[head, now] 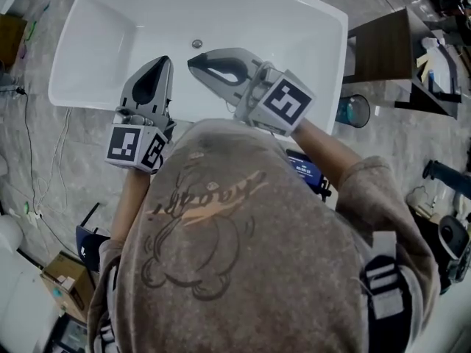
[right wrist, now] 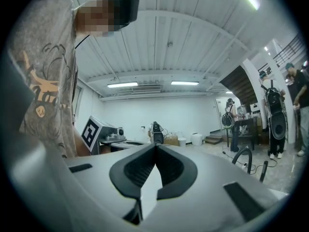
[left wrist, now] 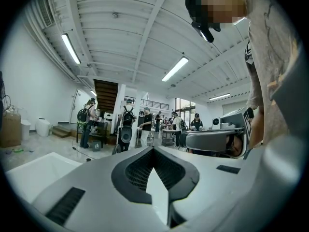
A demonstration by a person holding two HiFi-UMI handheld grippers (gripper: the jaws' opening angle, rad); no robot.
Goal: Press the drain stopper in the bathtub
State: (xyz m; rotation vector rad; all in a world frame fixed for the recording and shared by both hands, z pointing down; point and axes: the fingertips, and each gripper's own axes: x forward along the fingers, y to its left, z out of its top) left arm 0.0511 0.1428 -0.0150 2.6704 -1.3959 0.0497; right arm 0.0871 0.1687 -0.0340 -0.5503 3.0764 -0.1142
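Where grey marbled floor [head: 383, 149] spreads, a white bathtub [head: 294, 28] stands.

The bathtub [head: 309, 43] is gleaming plain white, and the drain stopper [head: 196, 44] in its floor is shining silver. Over the bathtub's near edge, the left gripper [head: 163, 59] and right gripper [head: 193, 62] are showing pale grey shells with black pads. The left cube [head: 136, 145] and right cube [head: 285, 103] are wearing black-and-white square markers. Below the bathtub, the shirt [head: 243, 271] is showing grey-brown with a dark-outlined, orange-streaked drawing. Around the bathtub the floor [head: 66, 168] is looking mottled grey, and to its right a cabinet [head: 383, 50] is showing dark brown.
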